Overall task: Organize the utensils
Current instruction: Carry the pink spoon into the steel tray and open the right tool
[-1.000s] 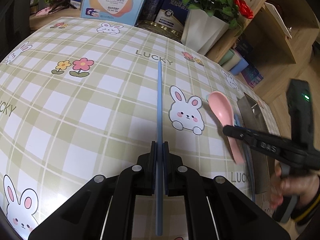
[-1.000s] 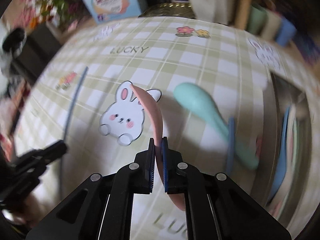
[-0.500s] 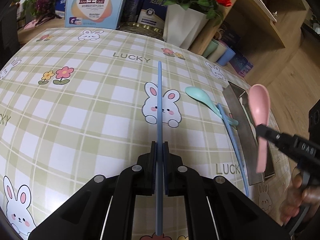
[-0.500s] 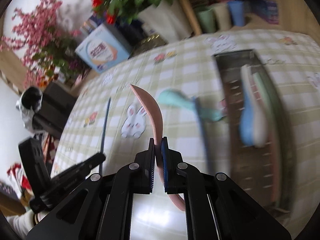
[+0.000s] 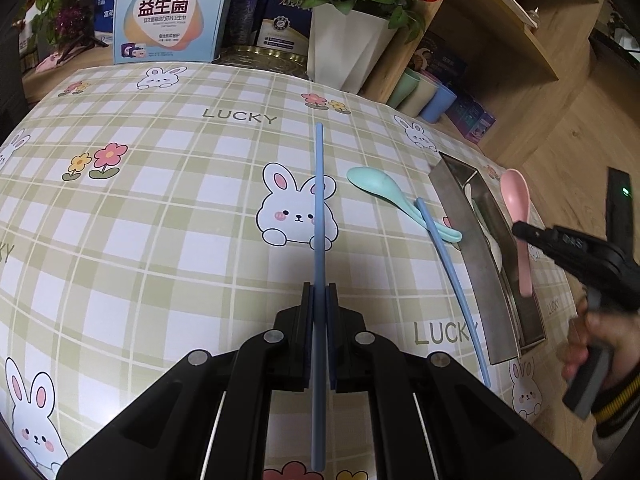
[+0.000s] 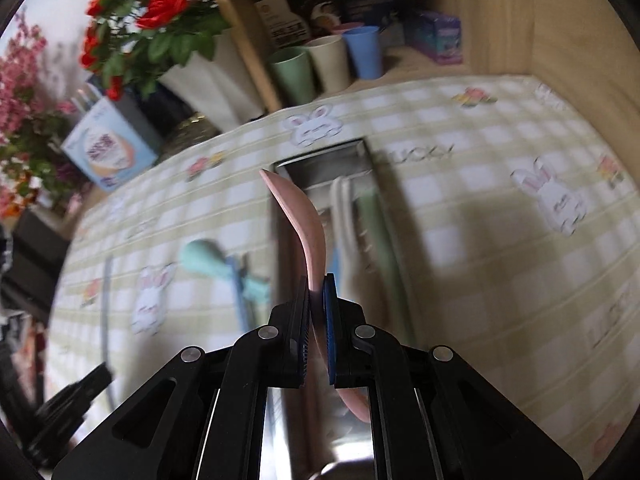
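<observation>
1. Left wrist view. Left gripper [image 5: 319, 292]: pressed together on a blue chopstick [image 5: 318, 208], pinched near its middle, the stick running straight ahead over the bunny print of the table [image 5: 168, 216].
2. Same view. Right gripper [image 5: 520, 229]: pinching a pink spoon [image 5: 518, 216] by the handle, bowl up, above the metal tray [image 5: 478, 256] at the table's right edge.
3. Same view. Loose on the cloth just left of the tray: a mint spoon [image 5: 384, 192] and a second blue chopstick [image 5: 452, 280] lying across its handle.
4. Right wrist view. Right gripper [image 6: 318, 292]: jaws shut on the pink spoon [image 6: 300, 216], bowl tip over the tray's [image 6: 320, 164] near-left wall. Inside: pale and green utensils lengthwise, blurred.
5. Step judged: setting the pink spoon into the tray. Best done by shifting slightly inward past the wall, aligning the handle with the tray's length, lowering close to the items inside, then releasing; risk of the bowl catching the rim or clattering onto the stack.
6. Left chopstick best kept clear until the tray is free.
7. Surface: green-checked cloth with bunnies, flowers and "LUCKY" lettering.
8. Room: white pot of red roses [image 5: 352, 20], a printed box [image 5: 168, 12], three cups [image 5: 420, 94] beyond the far right corner, wooden shelving, wood floor.
</observation>
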Demonstrator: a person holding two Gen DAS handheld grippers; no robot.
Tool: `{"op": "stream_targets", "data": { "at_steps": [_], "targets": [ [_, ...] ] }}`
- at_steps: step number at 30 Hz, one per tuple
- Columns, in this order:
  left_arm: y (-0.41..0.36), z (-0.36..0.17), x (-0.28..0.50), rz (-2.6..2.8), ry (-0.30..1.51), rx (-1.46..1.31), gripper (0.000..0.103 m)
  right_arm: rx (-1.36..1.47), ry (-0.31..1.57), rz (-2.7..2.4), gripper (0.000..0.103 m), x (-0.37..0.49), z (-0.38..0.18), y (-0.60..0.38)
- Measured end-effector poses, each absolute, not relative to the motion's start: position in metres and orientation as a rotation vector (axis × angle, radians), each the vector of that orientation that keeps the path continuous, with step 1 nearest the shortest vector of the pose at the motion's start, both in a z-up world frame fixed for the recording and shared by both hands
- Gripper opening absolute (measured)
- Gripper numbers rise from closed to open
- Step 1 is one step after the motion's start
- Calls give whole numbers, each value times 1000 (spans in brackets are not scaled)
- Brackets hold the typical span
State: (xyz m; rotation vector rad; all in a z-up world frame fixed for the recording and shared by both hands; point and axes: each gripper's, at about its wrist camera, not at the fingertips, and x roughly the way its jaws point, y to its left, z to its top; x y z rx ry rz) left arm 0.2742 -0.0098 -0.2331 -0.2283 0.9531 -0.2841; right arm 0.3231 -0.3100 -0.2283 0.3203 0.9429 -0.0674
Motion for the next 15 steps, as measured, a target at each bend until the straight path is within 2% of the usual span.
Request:
{"op": "stream_targets", "data": {
  "at_steps": [15],
  "targets": [
    [6,-241,278,-275,966,-289,6,226,1011,-312,6,387,-249,-308]
  ]
}}
